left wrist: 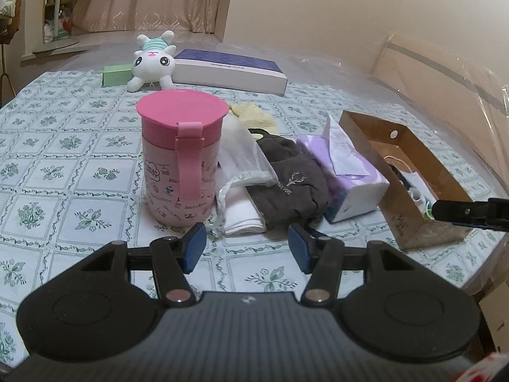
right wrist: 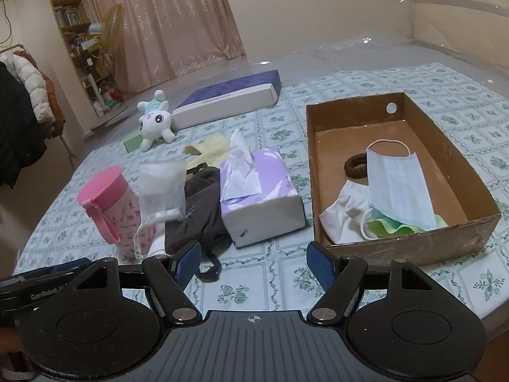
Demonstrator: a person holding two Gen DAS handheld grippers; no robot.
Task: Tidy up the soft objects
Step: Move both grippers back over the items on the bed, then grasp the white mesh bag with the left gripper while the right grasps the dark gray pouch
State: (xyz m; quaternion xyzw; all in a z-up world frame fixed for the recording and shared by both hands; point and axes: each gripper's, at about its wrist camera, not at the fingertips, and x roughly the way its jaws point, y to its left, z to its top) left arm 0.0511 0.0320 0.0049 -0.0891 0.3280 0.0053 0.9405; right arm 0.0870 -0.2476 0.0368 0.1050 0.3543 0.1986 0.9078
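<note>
My left gripper (left wrist: 247,248) is open and empty, low over the tablecloth in front of a white folded cloth (left wrist: 241,216) and a dark grey cloth (left wrist: 289,178). A sheer mesh bag (left wrist: 241,156) lies on them, and a yellow cloth (left wrist: 254,117) sits behind. My right gripper (right wrist: 254,267) is open too, nothing between its pads, just short of the dark grey cloth (right wrist: 200,210) and the cardboard box (right wrist: 413,245). Inside the box lie a blue face mask (right wrist: 397,184), a white cloth (right wrist: 346,213), a green patterned cloth (right wrist: 391,226) and a dark scrunchie (right wrist: 353,162).
A pink lidded cup (left wrist: 181,159) stands left of the cloths. A purple tissue pack (right wrist: 261,194) lies between the cloths and the box. A white plush toy (left wrist: 152,60), a green box (left wrist: 116,74) and a flat blue-and-white box (left wrist: 229,70) sit at the far side.
</note>
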